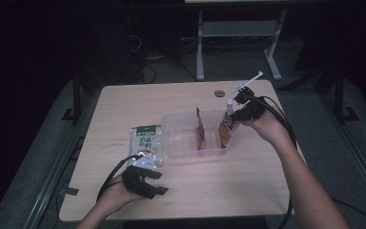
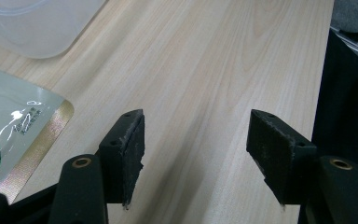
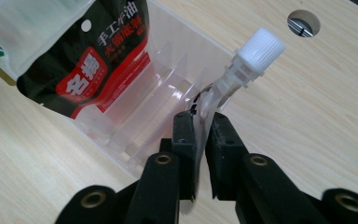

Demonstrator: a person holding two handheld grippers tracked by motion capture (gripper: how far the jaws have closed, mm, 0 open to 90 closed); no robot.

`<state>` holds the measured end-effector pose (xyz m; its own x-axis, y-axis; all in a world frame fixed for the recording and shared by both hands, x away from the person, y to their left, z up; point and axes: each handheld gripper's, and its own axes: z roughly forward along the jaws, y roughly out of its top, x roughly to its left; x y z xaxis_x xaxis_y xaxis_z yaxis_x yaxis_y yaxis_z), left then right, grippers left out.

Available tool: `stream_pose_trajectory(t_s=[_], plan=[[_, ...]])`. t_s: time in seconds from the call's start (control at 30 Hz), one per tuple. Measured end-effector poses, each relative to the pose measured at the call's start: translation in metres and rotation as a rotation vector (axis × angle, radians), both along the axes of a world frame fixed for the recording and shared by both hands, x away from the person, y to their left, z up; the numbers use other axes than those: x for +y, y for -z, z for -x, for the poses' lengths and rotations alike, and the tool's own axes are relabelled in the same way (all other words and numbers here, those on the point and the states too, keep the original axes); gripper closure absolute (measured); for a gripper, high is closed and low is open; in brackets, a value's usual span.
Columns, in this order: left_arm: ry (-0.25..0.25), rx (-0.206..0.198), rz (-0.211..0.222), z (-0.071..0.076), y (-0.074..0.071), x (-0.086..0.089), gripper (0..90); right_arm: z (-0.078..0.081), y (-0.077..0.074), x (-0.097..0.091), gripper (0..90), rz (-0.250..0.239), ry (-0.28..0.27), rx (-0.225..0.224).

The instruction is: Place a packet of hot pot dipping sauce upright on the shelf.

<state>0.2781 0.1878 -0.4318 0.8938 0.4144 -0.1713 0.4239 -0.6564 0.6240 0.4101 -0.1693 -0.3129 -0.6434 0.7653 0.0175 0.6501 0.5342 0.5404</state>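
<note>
The right gripper had its fingers clamped on the white-capped spout pouch, holding it at the right end of the clear plastic divided bin on the bench. I judged it mid-placement; next it needed lowering into a slot, then release. The left gripper rested near the bin, fingers apart.

The silver-and-green foil packet is cut off at the left edge of the left gripper view, its print too small to read. In the right gripper view the black fingers hide the white-capped spout pouch below its neck.
</note>
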Motion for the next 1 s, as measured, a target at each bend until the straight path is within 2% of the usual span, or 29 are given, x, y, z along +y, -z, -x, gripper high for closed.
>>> stream_pose_trajectory(t_s=[0.3,0.5,0.57,0.7,0.83,1.0], plan=[[-0.003,-0.003,0.004,0.000,-0.001,0.000,36.6,0.003,-0.010,-0.009,77.2,-0.077,0.014,-0.035],[-0.008,-0.009,0.007,-0.001,-0.002,0.003,36.6,0.009,-0.017,-0.019,64.1,-0.169,0.008,-0.061],[-0.014,-0.010,0.009,-0.001,-0.003,0.005,36.6,0.013,-0.017,-0.024,57.4,-0.220,-0.001,-0.073],[-0.026,-0.013,0.020,-0.002,-0.005,0.008,36.3,0.024,-0.013,-0.032,46.5,-0.272,-0.020,-0.104],[-0.036,-0.023,0.020,-0.004,-0.008,0.013,36.1,0.038,-0.008,-0.041,39.1,-0.309,-0.033,-0.140],[-0.058,-0.025,0.030,-0.004,-0.010,0.017,36.1,0.056,0.001,-0.049,36.0,-0.320,-0.059,-0.167]])
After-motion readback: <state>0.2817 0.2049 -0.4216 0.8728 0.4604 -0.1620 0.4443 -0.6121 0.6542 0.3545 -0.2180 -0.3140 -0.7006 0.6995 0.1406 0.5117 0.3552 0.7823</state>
